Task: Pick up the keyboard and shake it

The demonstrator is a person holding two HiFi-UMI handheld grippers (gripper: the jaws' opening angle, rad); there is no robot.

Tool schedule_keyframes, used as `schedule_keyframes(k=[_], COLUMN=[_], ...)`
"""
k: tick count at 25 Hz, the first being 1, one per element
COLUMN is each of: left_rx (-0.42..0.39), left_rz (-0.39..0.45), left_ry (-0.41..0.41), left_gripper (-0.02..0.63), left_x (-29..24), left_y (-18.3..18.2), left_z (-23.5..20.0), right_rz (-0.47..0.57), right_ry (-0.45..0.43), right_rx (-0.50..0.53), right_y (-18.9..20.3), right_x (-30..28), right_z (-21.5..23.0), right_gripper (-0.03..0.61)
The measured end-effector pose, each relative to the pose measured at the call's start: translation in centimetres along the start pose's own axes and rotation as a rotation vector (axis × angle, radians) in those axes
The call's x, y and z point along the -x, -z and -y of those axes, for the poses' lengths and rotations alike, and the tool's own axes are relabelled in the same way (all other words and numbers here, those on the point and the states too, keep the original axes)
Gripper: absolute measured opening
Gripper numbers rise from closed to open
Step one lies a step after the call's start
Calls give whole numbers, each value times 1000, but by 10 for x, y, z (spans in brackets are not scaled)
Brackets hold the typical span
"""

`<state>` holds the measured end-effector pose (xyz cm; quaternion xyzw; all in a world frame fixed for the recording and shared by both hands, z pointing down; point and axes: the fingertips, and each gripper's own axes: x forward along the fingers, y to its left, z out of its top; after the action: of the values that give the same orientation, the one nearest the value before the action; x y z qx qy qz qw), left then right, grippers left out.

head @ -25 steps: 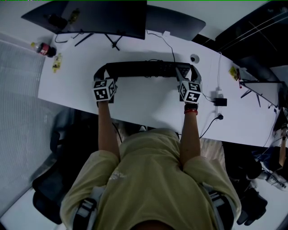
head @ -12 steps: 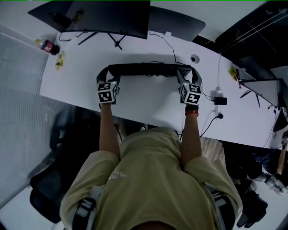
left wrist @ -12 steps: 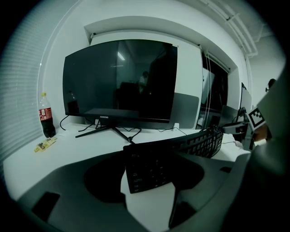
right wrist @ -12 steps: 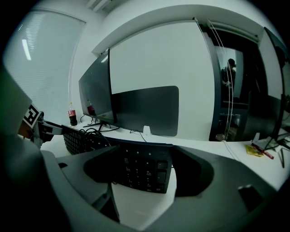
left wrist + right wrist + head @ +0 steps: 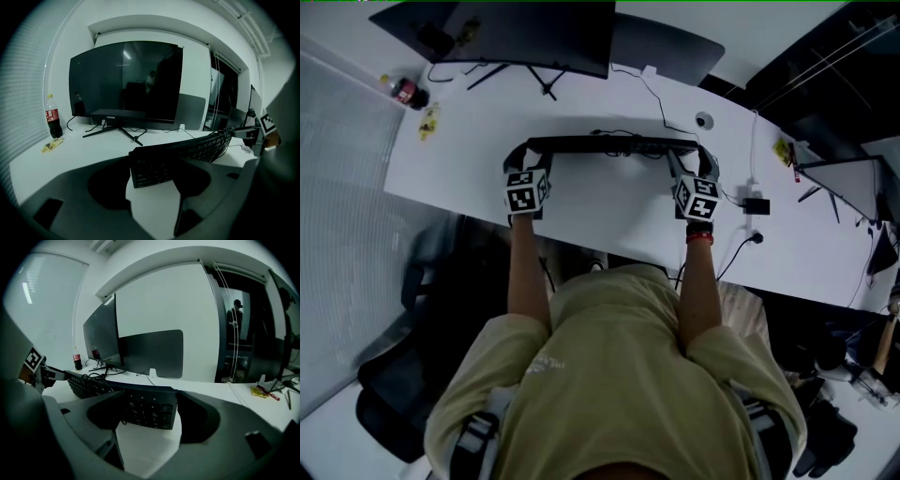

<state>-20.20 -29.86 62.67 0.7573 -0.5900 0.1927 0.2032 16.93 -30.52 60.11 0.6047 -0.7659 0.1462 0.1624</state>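
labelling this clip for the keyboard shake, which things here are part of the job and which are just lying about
In the job: keyboard, an end between the closing jaws of each: left gripper, right gripper.

Lying about: monitor, cola bottle, yellow packet, black adapter.

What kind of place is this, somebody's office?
Most likely an office or lab workspace. There is a long white desk with a large dark monitor standing on it, a black keyboard in front of the monitor, and a black office chair close by.
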Motion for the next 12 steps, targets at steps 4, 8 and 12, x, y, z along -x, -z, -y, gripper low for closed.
schedule_keyframes(k=[4,8,12], left_rx=[8,15,26], left_rz=[-7,-10,-19], left_ry=[-4,-11,-16], left_gripper=[270,267,267], left_x=[8,15,22], left_y=[6,13,20], left_z=[2,3,5], right_rz=[-11,-16,-26], right_ry=[0,1,4], right_rx=[-2,-3,-5], right_y=[4,9,15], right_x=[7,15,21], right_z=[-1,-4,-5], right_gripper=[362,362,362])
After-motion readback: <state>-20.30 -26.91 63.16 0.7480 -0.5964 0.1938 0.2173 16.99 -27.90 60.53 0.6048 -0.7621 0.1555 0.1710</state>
